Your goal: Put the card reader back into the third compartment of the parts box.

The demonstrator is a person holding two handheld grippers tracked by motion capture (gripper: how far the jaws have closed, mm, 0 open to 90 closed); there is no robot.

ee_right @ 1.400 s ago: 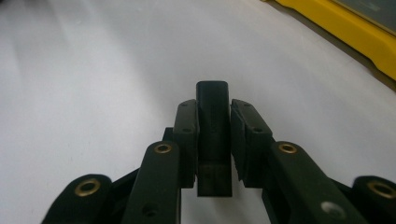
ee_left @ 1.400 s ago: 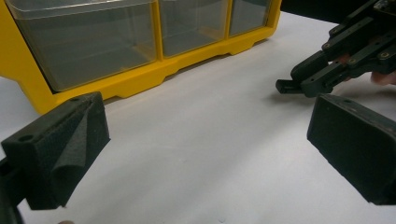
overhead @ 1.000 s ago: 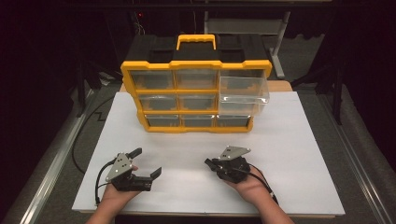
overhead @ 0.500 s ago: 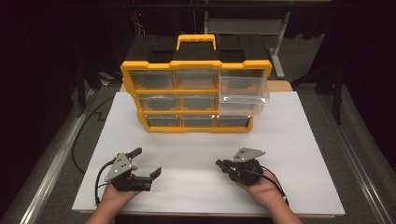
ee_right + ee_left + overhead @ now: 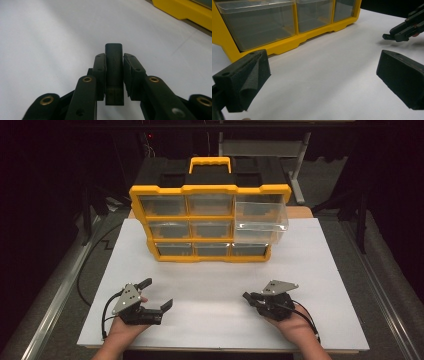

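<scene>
A yellow and black drawer organizer [image 5: 165,193] stands at the back of the white board [image 5: 320,270]. Its clear top-right drawer [image 5: 261,220] is pulled out. My left gripper [image 5: 157,293] rests at the front left, jaws wide open with nothing between them; in the left gripper view [image 5: 323,72] they frame bare board in front of the organizer's [image 5: 287,45] bottom drawers. At the front right, my right gripper [image 5: 248,296] is shut on a small black block [image 5: 114,72], clamped upright between its pads [image 5: 100,67]. The right gripper [image 5: 387,37] also appears at the far right of the left gripper view.
The organizer has a yellow carry handle [image 5: 210,162] on top, and its yellow base [image 5: 185,10] shows in the right gripper view. Dark floor and metal rails [image 5: 60,285] flank the board. Cables trail from both grippers toward the front edge.
My right gripper has slid to the right along the front of the board, still holding the black block. The left gripper has stayed put.
</scene>
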